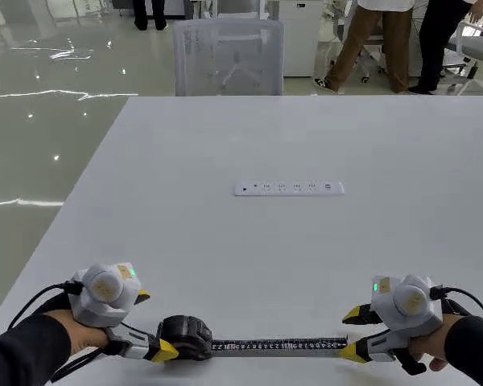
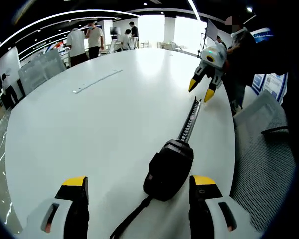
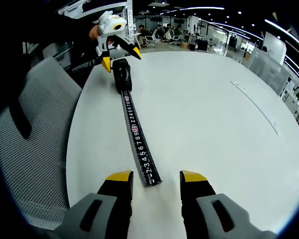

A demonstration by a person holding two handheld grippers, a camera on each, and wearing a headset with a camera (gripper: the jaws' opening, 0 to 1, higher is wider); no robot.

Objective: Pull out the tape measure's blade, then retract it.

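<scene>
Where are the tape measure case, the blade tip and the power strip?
tape measure case [image 1: 185,336], head view, top of the black housing
blade tip [image 3: 152,180], right gripper view, end of the blade
power strip [image 1: 289,188], head view, middle of its top

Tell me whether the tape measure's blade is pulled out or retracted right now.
Pulled out. The blade lies flat on the table, numbers up, stretching from the black case to between the right gripper's open jaws.
</scene>
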